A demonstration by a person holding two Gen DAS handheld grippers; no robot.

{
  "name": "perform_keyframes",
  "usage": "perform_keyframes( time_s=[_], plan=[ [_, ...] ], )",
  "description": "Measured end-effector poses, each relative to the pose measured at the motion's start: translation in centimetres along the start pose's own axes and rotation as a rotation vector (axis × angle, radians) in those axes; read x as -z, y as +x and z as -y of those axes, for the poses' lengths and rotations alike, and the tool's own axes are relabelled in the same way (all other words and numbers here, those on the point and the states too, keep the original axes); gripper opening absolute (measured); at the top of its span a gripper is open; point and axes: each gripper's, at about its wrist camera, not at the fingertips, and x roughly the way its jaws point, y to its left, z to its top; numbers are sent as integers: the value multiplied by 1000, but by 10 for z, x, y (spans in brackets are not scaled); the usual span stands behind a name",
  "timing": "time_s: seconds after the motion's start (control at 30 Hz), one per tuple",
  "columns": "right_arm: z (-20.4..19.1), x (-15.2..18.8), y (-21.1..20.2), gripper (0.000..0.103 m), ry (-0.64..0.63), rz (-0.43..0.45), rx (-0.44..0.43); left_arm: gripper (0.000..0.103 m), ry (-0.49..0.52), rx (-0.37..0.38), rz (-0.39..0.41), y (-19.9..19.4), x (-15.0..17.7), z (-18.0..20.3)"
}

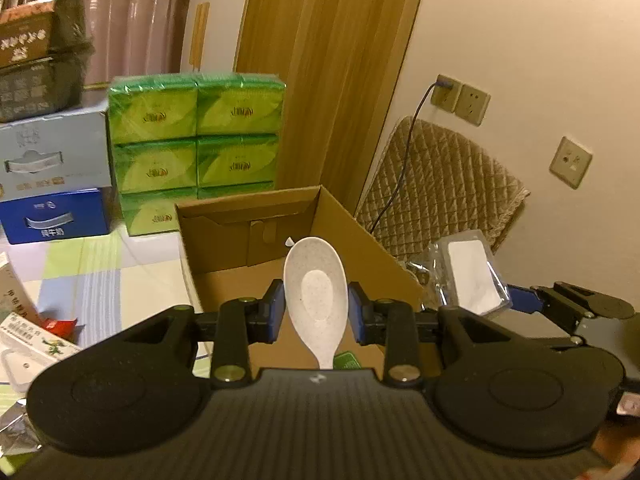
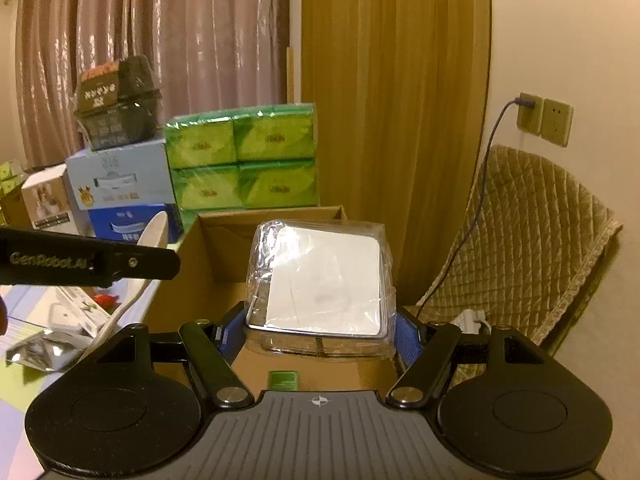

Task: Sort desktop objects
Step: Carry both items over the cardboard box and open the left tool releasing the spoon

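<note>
The left gripper point(image 1: 316, 312) is nearly closed; its blue pads clamp a white speckled plastic spoon point(image 1: 316, 300). The spoon's long axis runs away from the camera, bowl forward and raised, above the open cardboard box point(image 1: 360, 236). The right gripper point(image 2: 320, 328) stands wider, its pads pressing the sides of a square white box in clear, shiny wrap point(image 2: 320, 280), also over the cardboard box. Behind stand green tissue packs point(image 2: 240, 160).
</note>
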Motion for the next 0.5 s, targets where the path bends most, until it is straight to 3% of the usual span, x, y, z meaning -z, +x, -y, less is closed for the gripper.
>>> perform_keyframes(
  time_s=[0.5],
  plan=[
    [6, 11, 36, 70, -22, -48, -8, 28, -45, -6, -84, 58, 16, -18]
  ],
)
